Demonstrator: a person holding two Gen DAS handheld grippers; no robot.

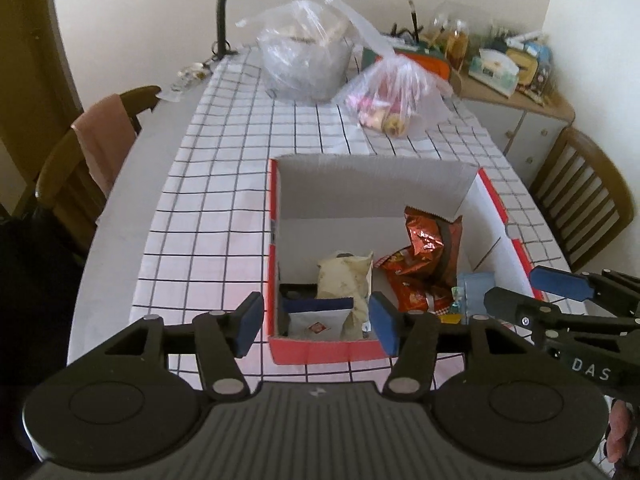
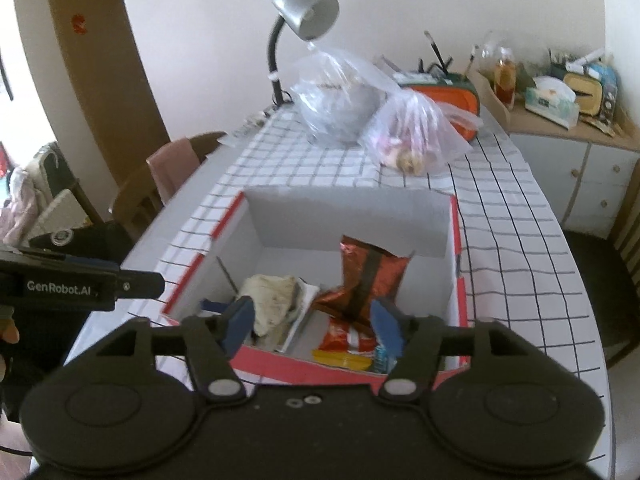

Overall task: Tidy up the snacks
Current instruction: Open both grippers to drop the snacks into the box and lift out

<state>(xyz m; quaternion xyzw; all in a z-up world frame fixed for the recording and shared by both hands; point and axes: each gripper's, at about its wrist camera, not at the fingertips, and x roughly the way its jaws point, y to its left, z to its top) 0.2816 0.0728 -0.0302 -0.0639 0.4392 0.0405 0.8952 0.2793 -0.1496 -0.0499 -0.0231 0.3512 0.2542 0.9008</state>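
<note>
snacks in red box near counter's front edge; left gripper and right gripper spread wide, holding nothing.

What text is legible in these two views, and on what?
"DAS": on the right gripper, its body, in the left wrist view.
"GenRobot.AI": on the left gripper, its body, in the right wrist view.
Print on the snack packets inside the box: too blurred to read.

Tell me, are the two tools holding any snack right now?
No. The left tool and the right tool are both open and empty above the box; the snacks lie inside it.
</note>
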